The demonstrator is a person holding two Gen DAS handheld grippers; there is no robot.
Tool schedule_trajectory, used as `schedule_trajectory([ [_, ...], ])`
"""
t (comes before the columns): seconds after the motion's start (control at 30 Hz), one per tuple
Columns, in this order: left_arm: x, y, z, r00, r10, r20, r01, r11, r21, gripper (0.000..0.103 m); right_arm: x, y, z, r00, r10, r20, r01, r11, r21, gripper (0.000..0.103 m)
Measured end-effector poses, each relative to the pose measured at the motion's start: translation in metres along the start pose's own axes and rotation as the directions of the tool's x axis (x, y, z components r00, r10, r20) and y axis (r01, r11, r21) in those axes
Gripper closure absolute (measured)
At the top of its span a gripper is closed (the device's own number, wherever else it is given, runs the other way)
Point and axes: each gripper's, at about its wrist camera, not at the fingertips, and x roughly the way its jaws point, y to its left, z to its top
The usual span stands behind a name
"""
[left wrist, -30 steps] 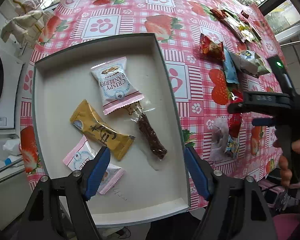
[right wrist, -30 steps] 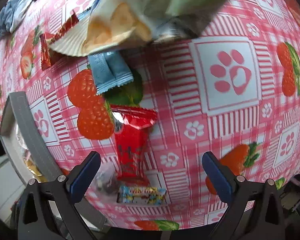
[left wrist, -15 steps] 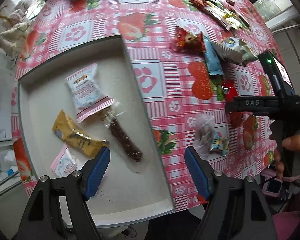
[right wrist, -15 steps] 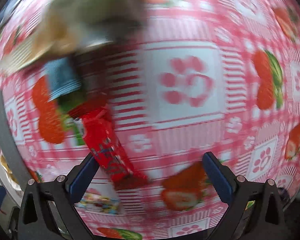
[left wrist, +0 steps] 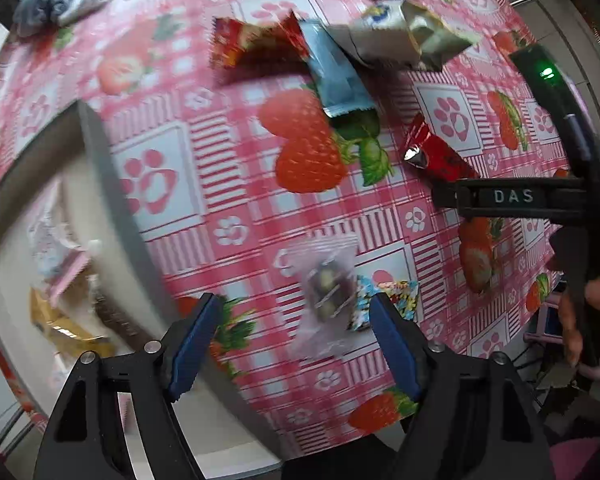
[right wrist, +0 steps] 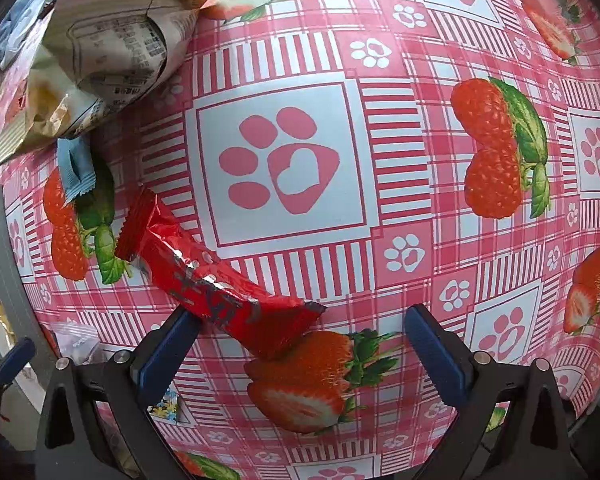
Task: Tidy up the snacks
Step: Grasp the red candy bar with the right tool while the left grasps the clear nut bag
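Note:
My left gripper is open and hangs over the tablecloth, with a clear packet of dark sweets lying between its blue fingers and untouched. A small colourful packet lies beside its right finger. The grey-rimmed tray at left holds several snacks, blurred. My right gripper is open above a red packet, whose lower end lies between the fingers near the left pad. In the left wrist view the same red packet sits partly under the right gripper's black body.
A blue packet, a red bag and a crumpled silver-white bag lie further back. The white bag and blue packet show at upper left in the right wrist view, the tray rim at its left edge.
My left gripper has swung right, off the tray and over the clear packet on the cloth. In the right wrist view the red packet has shifted to lie between the fingers.

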Motion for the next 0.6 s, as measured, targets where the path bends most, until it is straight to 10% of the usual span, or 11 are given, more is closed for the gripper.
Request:
schedule_trajectory([
  [0.4,0.033,-0.003,-0.001,0.998,0.018,-0.056,-0.022,0.998,-0.061,0.023,0.000,0.000,0.004,1.000,-0.001,-0.030,0.000,0.999,-0.043,0.000],
  [0.6,0.034,-0.002,0.001,0.999,0.038,-0.036,-0.041,0.997,-0.062,0.023,-0.011,0.039,0.008,0.996,-0.062,0.067,0.080,0.949,-0.306,0.000],
])
